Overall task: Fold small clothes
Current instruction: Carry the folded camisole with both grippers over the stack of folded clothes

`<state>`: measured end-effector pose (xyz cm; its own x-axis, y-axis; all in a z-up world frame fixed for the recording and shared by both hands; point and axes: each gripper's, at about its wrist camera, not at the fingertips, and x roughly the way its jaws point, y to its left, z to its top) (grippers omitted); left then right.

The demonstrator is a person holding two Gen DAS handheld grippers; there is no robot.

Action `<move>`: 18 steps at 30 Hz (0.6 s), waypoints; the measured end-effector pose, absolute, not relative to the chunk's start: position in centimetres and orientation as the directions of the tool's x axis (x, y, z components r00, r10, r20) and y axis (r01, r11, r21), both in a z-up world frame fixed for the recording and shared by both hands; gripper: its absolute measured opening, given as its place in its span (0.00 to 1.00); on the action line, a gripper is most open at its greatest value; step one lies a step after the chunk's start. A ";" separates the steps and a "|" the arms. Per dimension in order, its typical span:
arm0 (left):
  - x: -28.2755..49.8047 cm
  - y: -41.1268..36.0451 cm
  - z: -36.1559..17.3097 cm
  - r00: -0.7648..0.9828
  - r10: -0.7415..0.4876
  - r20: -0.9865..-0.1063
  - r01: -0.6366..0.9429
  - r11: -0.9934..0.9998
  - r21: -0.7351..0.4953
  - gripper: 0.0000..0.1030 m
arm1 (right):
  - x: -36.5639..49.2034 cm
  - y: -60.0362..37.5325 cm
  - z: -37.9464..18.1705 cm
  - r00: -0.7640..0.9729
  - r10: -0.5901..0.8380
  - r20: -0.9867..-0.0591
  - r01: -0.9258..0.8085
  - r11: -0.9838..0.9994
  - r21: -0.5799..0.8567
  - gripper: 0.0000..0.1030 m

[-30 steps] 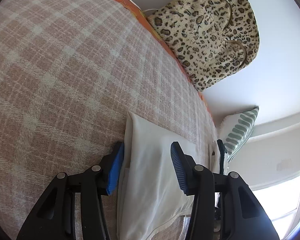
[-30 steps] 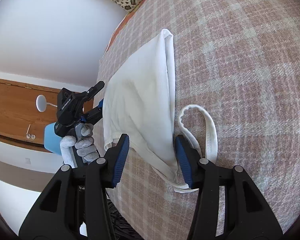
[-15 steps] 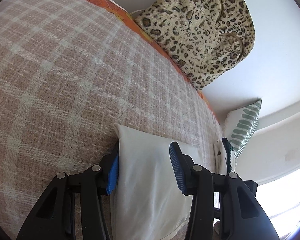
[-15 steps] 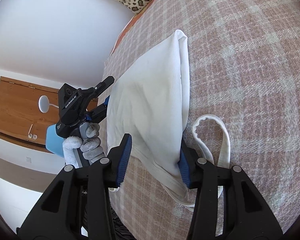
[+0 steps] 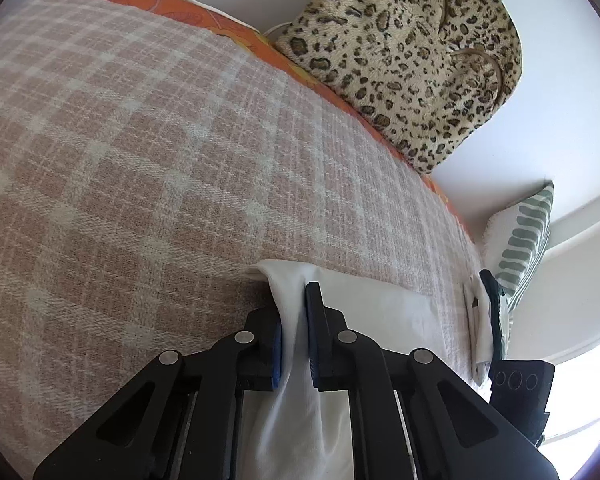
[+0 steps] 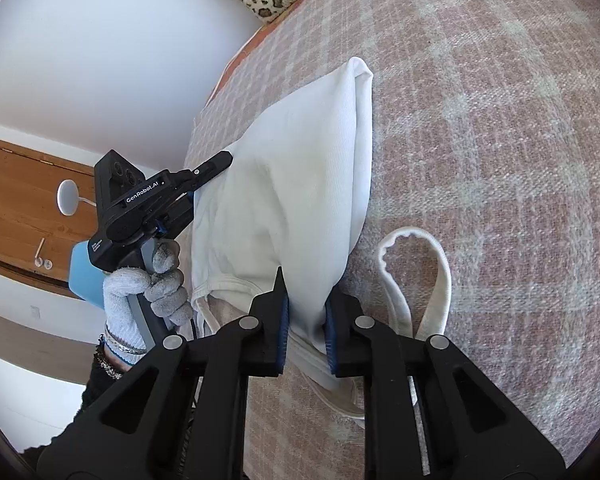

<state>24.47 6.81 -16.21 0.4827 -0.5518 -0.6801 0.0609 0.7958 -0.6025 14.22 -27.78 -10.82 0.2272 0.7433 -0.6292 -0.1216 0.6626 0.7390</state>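
Both grippers, left (image 5: pixel 294 334) and right (image 6: pixel 305 330), have jaws pinching the white tank top (image 6: pixel 300 184) on the plaid bed (image 5: pixel 140 160), the right's closing.

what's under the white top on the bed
The white top lies on the pink plaid blanket, its strap loop also on it. Whatever lies beneath the folded fabric is covered.

A pink plaid blanket (image 5: pixel 148 152) covers the bed. At one o'clock a leopard-print bag (image 5: pixel 412 52) leans on the wall; at three o'clock, a green-striped cushion (image 5: pixel 524 236).
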 end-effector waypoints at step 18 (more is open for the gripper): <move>22.2 3.5 -13.1 0.588 -0.363 -0.723 0.178 0.930 -0.322 0.05 | 16.0 -22.9 -8.2 0.335 0.500 -0.798 -0.288 0.861 0.419 0.12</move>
